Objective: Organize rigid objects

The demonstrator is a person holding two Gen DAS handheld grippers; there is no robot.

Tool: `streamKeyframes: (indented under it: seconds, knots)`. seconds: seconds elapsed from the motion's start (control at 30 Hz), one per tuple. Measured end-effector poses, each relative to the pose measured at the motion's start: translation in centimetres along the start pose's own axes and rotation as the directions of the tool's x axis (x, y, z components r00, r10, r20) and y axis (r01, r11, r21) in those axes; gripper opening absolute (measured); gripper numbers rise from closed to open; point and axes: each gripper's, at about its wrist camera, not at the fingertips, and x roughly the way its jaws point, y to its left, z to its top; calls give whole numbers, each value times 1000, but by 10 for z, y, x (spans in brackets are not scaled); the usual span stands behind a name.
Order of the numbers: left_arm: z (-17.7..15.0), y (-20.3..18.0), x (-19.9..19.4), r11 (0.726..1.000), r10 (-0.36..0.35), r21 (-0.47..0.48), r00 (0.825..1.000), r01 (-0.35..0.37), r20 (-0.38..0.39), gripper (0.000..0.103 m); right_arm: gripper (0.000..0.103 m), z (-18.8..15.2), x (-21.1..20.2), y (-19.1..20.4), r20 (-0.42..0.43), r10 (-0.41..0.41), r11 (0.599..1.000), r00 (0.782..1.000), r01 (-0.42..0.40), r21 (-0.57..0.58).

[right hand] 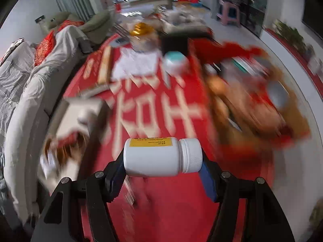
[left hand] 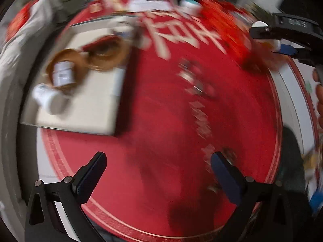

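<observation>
Three white bottles showed: one (left hand: pixel 62 74) in the brown basket (left hand: pixel 66 60), one (left hand: pixel 45 96) beside it, one (right hand: pixel 161 157) apart.

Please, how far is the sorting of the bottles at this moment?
Done, it seems: one white bottle already lies in the brown basket. In hand: the right gripper holds a white bottle with a yellow label. Left: another white bottle beside the basket; the left gripper is open, empty.
</observation>
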Motion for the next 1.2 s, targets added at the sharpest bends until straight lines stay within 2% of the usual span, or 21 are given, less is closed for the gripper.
streamKeyframes:
  seconds: [0.1,0.17,0.3,0.47,0.63,0.73,0.77,0.83,0.87,0.9,0.93,0.97,1.03,1.1,1.2]
  knots:
    - [-9,-32,14,997,-2,81,999,5,-34,103,66,-47,-13,-32,-51,-27,998,998,30,62]
    - [-14,-52,22,992,23,123,999,-17,-43,103,66,-75,-16,-47,-87,-23,994,996,33,107]
    - [-15,-76,31,983,78,166,997,-75,-9,103,66,-105,-18,-58,-106,-1,990,994,16,144]
    - [-14,-94,50,977,107,188,994,-101,-24,103,66,-120,-24,-60,-97,24,990,995,-10,140]
    - [-12,-81,55,993,45,114,997,-38,-61,103,66,-128,-26,-62,-95,46,988,994,-31,153]
    - [-12,-81,55,993,53,113,996,-44,-74,103,66,-130,-24,-61,-103,50,988,993,-34,153]
    - [-13,-81,54,993,49,109,996,-41,-73,100,66,-132,-24,-61,-103,54,987,993,-37,155]
    - [-16,-85,48,992,42,124,997,-35,-57,89,66,-133,-25,-60,-106,54,987,993,-37,157]
    - [-20,-88,42,990,38,136,998,-31,-46,72,66,-133,-26,-58,-104,56,987,993,-39,153]
    - [-23,-91,36,989,32,148,999,-27,-32,47,66,-133,-27,-57,-102,56,988,993,-40,150]
    - [-23,-91,33,988,31,152,999,-26,-28,33,66,-133,-27,-57,-102,58,988,993,-43,148]
    - [-23,-89,32,989,31,144,999,-26,-36,25,66,-133,-27,-56,-104,63,988,993,-47,148]
    - [-24,-81,31,995,19,101,999,-15,-40,25,66,-133,-26,-54,-106,71,988,992,-55,144]
    - [-25,-69,29,998,50,51,998,-47,-41,26,66,-134,-27,-50,-107,74,990,992,-60,126]
    - [-24,-53,15,999,51,-11,999,-51,-10,26,66,-135,-29,-43,-100,69,994,993,-60,93]
